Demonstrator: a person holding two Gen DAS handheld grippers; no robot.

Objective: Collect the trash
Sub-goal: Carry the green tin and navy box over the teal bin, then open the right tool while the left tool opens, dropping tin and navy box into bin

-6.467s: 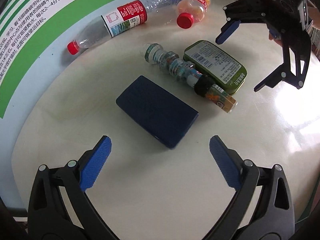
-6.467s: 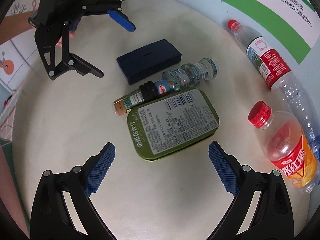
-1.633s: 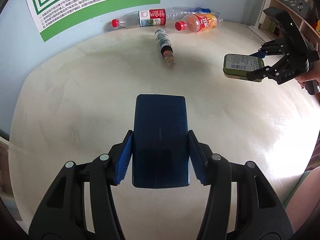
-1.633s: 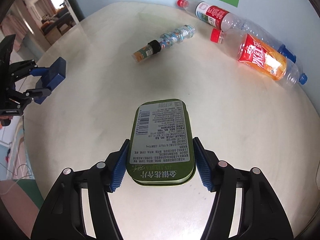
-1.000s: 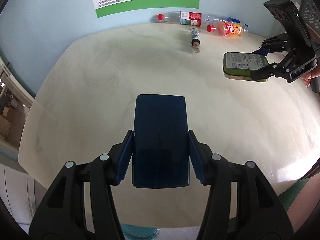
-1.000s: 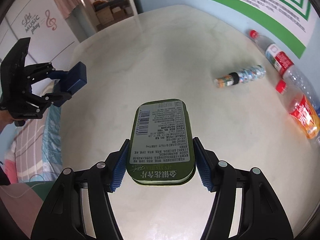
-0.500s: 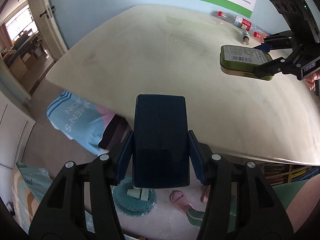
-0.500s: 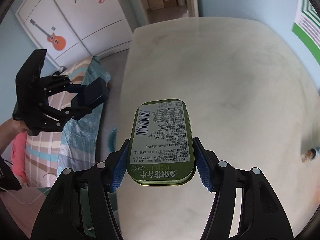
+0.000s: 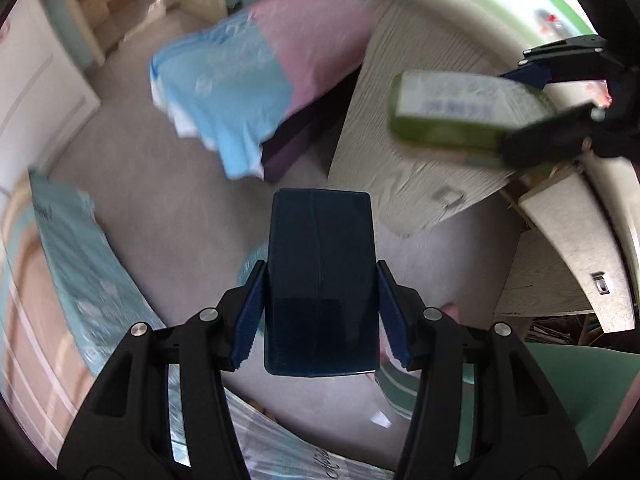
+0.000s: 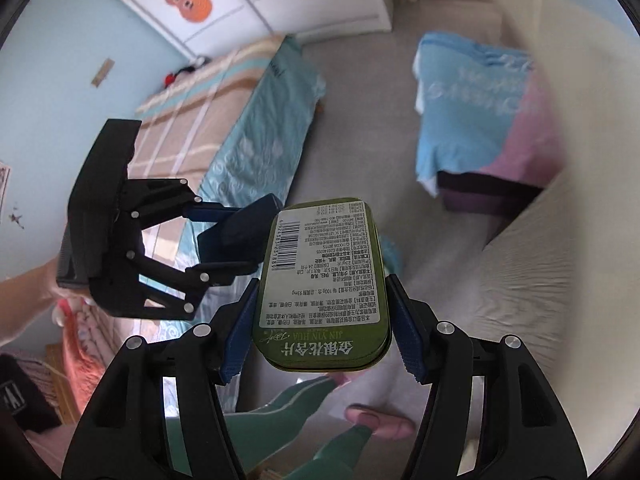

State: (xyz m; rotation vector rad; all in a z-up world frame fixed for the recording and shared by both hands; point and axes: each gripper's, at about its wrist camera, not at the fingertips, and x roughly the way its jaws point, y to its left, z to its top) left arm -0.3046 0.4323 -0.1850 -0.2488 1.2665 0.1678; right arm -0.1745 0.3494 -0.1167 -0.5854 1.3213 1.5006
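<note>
- My left gripper (image 9: 320, 312) is clamped on the dark blue box (image 9: 322, 280); both blue pads press on its long sides, and the box points forward along the fingers.
- My right gripper (image 10: 322, 320) is clamped in the same way on the green tin (image 10: 324, 288), with its long axis along the fingers and the printed label facing the camera.
- Both tools point steeply down at the grey floor (image 9: 152, 184), away from the table edge (image 9: 572, 92).
- In the right wrist view the left gripper hangs to the left of the tin, just beside it; I judge the two are close but not touching.
- Under the blue box I see a small part of a round teal thing (image 9: 250, 266) on the floor. It may be the bin, but the box hides most of it, so I cannot tell.
- If it is the bin, it lies almost directly below my left gripper, so the left hand is nearer and should release first; the right must come a little to the left.
</note>
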